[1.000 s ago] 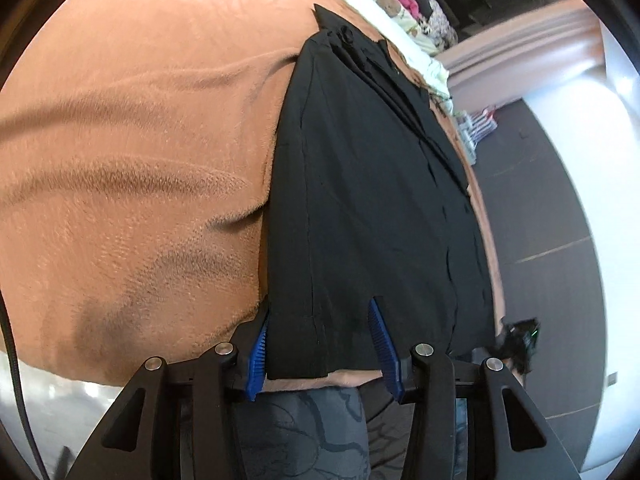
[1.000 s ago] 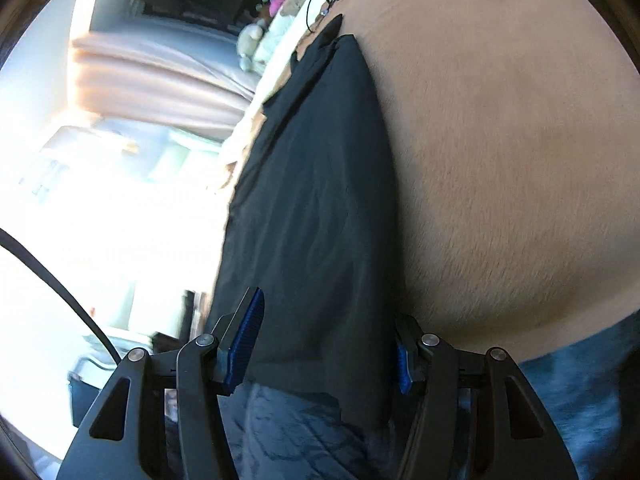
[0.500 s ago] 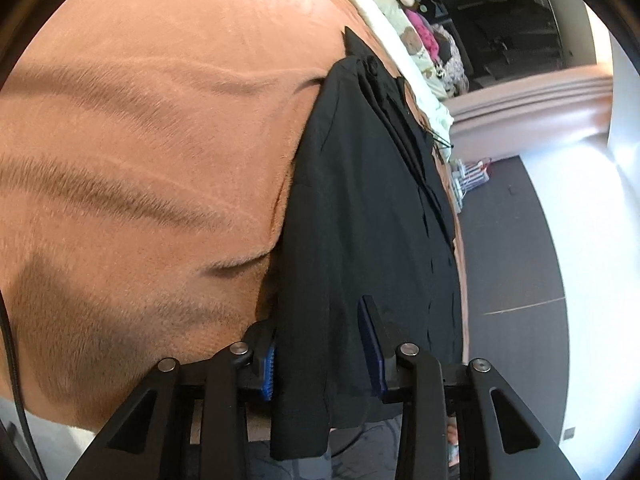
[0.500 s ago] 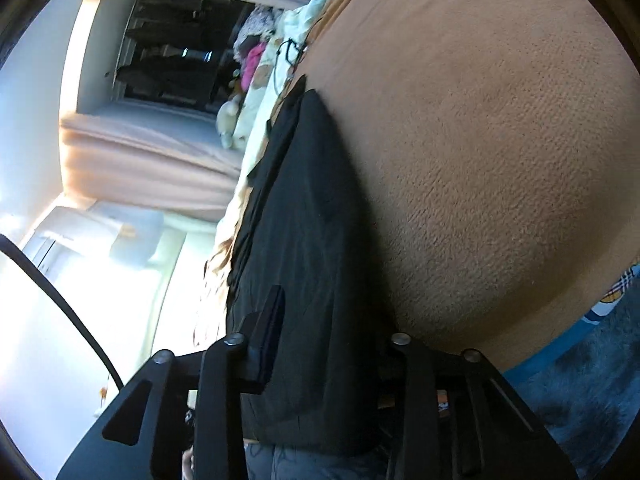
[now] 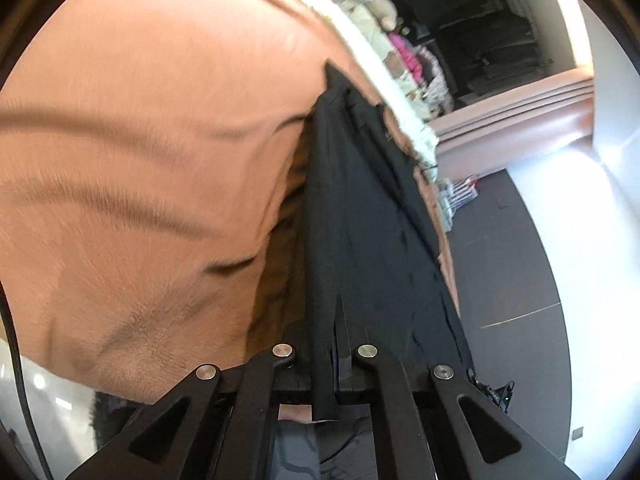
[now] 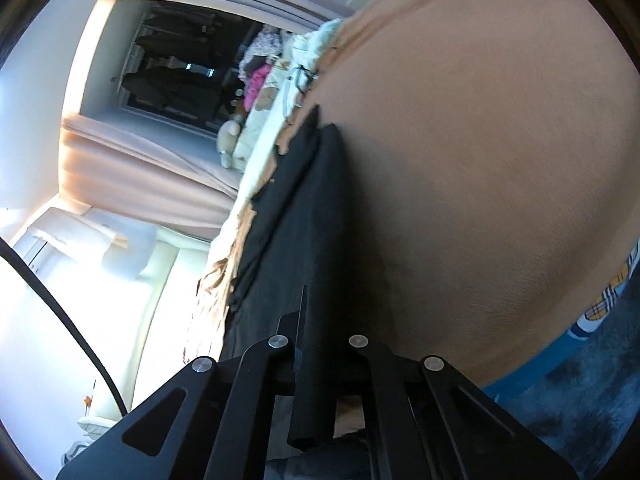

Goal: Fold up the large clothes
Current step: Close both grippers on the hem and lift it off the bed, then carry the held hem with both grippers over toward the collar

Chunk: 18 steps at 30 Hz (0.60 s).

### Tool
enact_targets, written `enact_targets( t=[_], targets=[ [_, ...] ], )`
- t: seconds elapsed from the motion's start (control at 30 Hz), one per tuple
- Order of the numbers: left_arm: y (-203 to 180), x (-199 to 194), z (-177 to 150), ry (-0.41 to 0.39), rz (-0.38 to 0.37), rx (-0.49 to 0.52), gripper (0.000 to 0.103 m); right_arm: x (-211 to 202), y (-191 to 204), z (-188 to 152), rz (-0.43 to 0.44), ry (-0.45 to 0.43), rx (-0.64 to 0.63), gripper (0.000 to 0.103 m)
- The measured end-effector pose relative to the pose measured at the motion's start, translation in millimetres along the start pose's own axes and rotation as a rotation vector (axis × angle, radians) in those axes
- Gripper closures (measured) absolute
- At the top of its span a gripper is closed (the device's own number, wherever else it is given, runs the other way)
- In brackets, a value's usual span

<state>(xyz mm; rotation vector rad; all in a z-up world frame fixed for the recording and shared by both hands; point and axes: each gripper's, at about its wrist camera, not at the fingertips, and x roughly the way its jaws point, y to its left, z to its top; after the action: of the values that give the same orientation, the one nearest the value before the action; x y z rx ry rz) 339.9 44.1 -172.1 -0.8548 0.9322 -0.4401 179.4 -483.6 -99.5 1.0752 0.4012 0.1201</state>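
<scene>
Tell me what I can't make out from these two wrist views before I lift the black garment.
- Left tool: pads hidden by the black garment pinched between them, left wrist view.
- Right tool: pads likewise buried in the cloth, right wrist view.
- Garment's hem: its pinched corners hang behind each tool's frame; the hem between them appears in neither view.
- Far collar end: small and blurred in both.
- Underside against the orange blanket: hidden.

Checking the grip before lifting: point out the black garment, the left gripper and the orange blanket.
black garment (image 5: 360,216), left wrist view, mid panel.
left gripper (image 5: 326,354), left wrist view, between fingertips.
orange blanket (image 5: 160,140), left wrist view, bare surface.
</scene>
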Motion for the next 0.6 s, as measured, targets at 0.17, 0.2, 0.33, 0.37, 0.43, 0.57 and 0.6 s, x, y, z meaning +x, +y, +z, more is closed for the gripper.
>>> enact_targets(
  t=[0.17, 0.2, 0.33, 0.37, 0.43, 0.57, 0.6],
  targets=[
    [-12.7, -39.9, 3.0, -0.056, -0.053, 0.002, 0.100, -23.5, 26.6, -14.4, 0.051, -0.003, -0.062, 0.103],
    [-13.6, -47.6, 0.9, -0.062, -0.061, 0.005, 0.100, -25.4, 28.2, -17.4, 0.057, -0.001, -0.070, 0.103],
    [-32.5, -76.0, 0.2, -0.095, -0.086, 0.018, 0.100, -35.5, 49.1, -31.7, 0.098, 0.015, -0.111, 0.103],
    [-34.6, -85.4, -3.5, -0.101, -0.091, 0.020, 0.100, -37.7, 52.9, -35.5, 0.107, 0.020, -0.120, 0.103],
    [-39.0, -97.5, -9.6, -0.109, -0.098, 0.029, 0.100, -43.7, 54.0, -42.1, 0.120, 0.028, -0.133, 0.103],
    [-45.5, -122.9, -29.1, -0.129, -0.103, 0.043, 0.100, -62.8, 48.6, -49.0, 0.146, 0.033, -0.156, 0.103],
    [-48.2, -130.6, -33.2, -0.136, -0.102, 0.044, 0.100, -69.6, 50.0, -53.9, 0.155, 0.035, -0.163, 0.103]
  ],
)
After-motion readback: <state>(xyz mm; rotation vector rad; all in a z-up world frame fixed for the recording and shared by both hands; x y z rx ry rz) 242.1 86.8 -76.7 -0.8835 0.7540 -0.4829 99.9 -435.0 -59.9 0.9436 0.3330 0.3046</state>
